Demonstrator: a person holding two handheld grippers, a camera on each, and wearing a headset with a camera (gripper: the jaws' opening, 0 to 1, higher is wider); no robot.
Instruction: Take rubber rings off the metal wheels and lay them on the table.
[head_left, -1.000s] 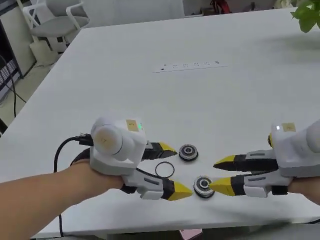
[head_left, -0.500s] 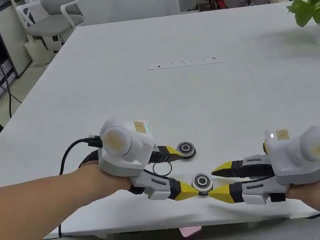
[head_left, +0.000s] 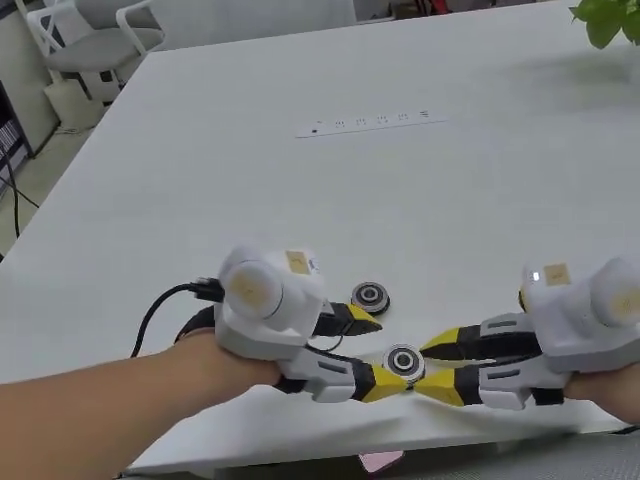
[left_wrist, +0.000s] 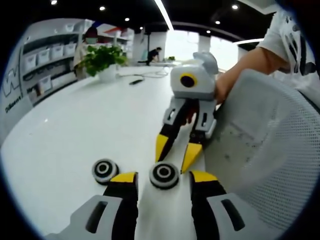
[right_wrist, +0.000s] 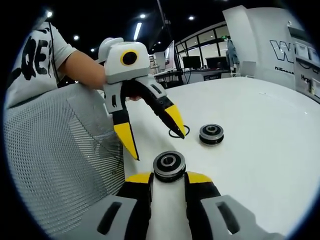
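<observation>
Two in count, flat on the worktop (head_left: 400, 200) with axles pointing up: near metal wheel (head_left: 403, 362) at lower centre of the head view, far metal wheel (head_left: 369, 296) up-left of it; one rubber ring (right_wrist: 187, 131) flat beside the left gripper (head_left: 385, 352). Left gripper jaws apart around the near metal wheel; right gripper (head_left: 422, 367) flanking it opposite, pinching or not impossible to tell. Both closer to it than one second ago.
</observation>
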